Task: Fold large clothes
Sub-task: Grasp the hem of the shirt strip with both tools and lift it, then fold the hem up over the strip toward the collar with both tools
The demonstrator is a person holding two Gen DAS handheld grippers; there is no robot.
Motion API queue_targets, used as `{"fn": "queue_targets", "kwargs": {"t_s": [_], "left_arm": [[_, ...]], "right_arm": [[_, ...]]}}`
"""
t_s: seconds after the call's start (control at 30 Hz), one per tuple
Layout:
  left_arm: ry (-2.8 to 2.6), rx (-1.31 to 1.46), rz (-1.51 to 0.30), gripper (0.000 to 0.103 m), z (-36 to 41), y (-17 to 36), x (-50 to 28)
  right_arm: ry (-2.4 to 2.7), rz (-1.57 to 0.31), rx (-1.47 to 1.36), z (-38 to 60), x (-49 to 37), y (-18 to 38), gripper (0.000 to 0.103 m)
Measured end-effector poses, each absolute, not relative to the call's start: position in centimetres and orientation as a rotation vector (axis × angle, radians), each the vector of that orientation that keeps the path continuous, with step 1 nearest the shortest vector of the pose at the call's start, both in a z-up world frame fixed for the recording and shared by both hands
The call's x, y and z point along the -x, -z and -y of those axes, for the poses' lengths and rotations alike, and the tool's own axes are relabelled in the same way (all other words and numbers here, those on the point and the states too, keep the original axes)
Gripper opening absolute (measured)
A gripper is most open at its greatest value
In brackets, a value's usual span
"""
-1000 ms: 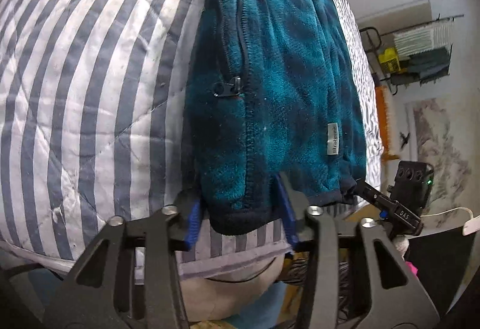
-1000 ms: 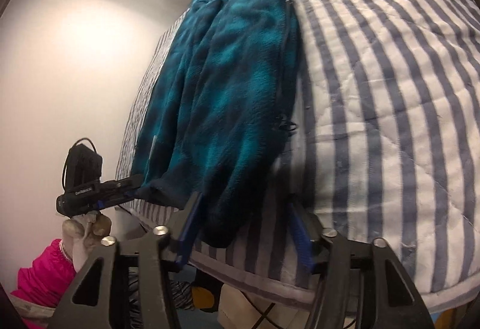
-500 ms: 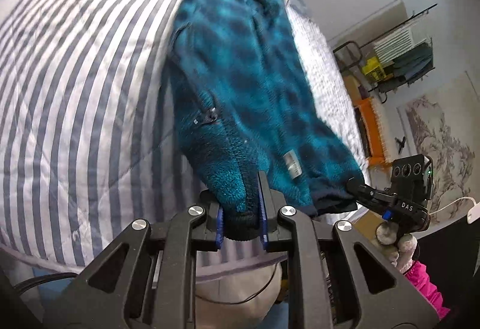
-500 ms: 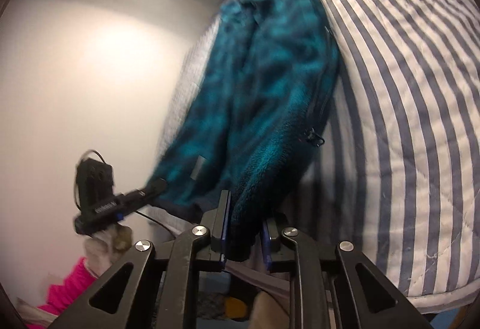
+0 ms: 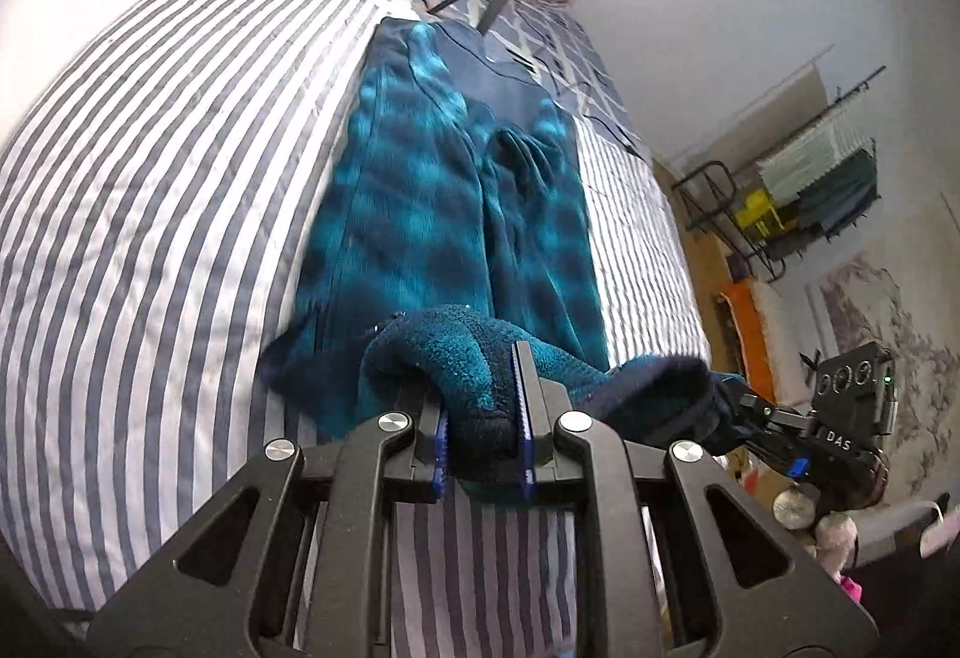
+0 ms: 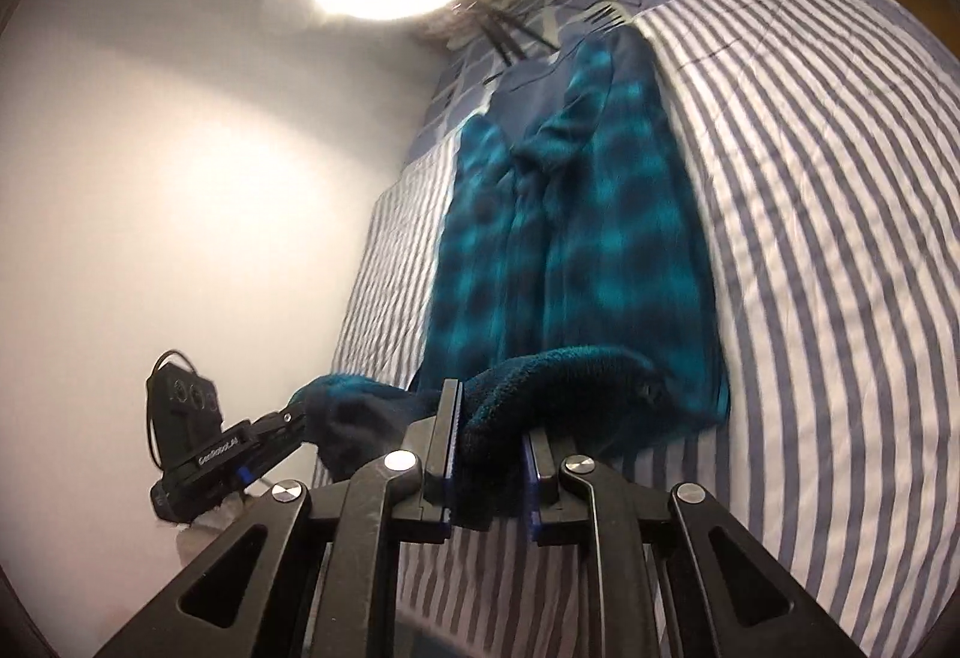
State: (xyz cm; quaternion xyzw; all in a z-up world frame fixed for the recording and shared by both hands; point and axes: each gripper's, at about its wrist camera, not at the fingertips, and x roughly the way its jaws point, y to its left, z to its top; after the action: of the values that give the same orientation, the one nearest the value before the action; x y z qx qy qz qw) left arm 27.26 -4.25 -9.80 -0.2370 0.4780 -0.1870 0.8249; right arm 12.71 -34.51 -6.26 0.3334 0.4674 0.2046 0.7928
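Hem gripped and raised, fold only begun

The teal fleece jacket [image 5: 456, 214] lies lengthwise on the striped bed [image 5: 150, 238], mid-frame. Left tongs [image 5: 483, 439] and right tongs [image 6: 489, 469] are each clamped narrow on a corner of the lower hem, which is lifted at lower centre. The hem still has to be carried to the collar at the upper frame and smoothed.

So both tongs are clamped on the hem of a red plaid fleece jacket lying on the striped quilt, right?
Not red: the plaid fleece jacket is teal. Both wrist views show it, with the left tongs and right tongs clamped on its hem over the striped quilt.
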Motion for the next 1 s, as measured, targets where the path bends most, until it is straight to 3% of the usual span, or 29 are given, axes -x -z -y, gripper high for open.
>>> {"fn": "queue_targets", "kwargs": {"t_s": [0.33,0.67,0.77,0.87,0.93,1.0], "left_arm": [[0.301,0.498,-1.073,0.015,5.9,15.9,-35.3],[0.303,0.468,-1.106,0.018,6.8,18.6,-36.7],[0.328,0.519,-1.144,0.023,6.2,18.2,-37.2],[0.373,0.666,-1.149,0.033,4.6,17.7,-37.4],[0.406,0.738,-1.145,0.035,3.5,17.2,-37.4],[0.432,0.778,-1.141,0.038,2.9,16.4,-37.5]], "right_arm": [[-0.331,-1.077,-0.715,33.7,-22.9,11.7,0.014],[-0.345,-1.106,-0.743,33.1,-25.5,16.2,0.017],[-0.388,-1.093,-0.817,34.2,-25.1,15.7,0.028],[-0.425,-1.047,-0.907,35.6,-24.6,14.7,0.073],[-0.430,-0.987,-0.916,36.6,-24.0,13.4,0.075],[-0.452,-0.950,-0.891,37.4,-23.4,12.0,0.071]]}}
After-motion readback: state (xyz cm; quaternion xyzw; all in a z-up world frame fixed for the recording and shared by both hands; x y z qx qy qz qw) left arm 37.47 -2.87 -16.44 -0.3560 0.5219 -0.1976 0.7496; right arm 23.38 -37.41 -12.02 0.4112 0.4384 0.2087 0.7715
